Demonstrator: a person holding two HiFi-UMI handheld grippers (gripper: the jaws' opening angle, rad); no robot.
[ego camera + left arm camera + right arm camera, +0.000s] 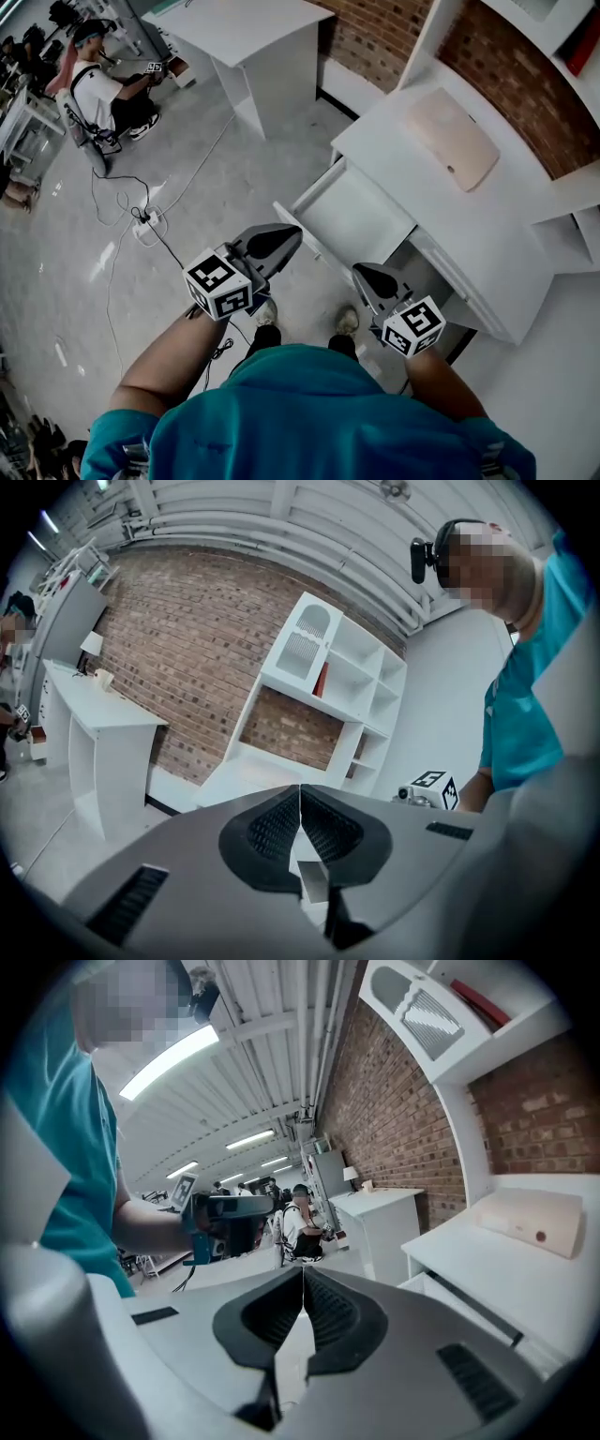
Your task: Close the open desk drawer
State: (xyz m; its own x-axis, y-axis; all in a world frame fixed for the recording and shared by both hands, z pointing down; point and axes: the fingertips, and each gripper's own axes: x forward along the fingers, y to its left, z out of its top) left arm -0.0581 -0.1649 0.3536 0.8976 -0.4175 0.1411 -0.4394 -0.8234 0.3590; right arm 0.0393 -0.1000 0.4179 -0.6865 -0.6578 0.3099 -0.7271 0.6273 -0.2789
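Note:
In the head view the white desk [469,234] stands at the right, and its open drawer [349,217] is pulled out toward me, with nothing showing inside. My left gripper [296,232] hovers shut just short of the drawer's near left corner, holding nothing. A little below the drawer's front edge is my right gripper [360,273], also shut and holding nothing. In the left gripper view the left gripper [300,788] has its pads meeting, with the desk [248,772] beyond. In the right gripper view the right gripper [303,1270] is shut too, and the drawer [448,1295] lies to its right.
A beige board [452,139] lies on the desk top. White shelves [330,682] rise above the desk against a brick wall. A second white desk [246,36] stands farther off. A person [101,89] sits on the floor, with cables [141,220] trailing nearby. My shoes [347,321] are under the drawer front.

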